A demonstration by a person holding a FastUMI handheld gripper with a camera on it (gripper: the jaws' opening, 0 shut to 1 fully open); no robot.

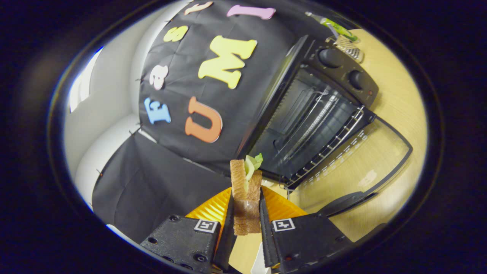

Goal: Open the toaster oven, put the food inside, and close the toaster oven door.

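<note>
Gripper view: your gripper [246,213] has its fingers closed on the sandwich [246,190], raised above the orange plate [213,209]. Oven [304,125] just ahead, door [365,160] down, ready for loading.

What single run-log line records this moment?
gripper: shut on sandwich | sandwich: lifted above orange plate | toaster oven: door open, rack bare | next: likely insert sandwich

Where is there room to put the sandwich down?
The gripper is shut on the toasted sandwich with green lettuce. Free patches: the wire rack inside the open black toaster oven, and the bare wooden table beside its lowered glass door. It is crowded near the fingers, over the orange ridged plate.
</note>
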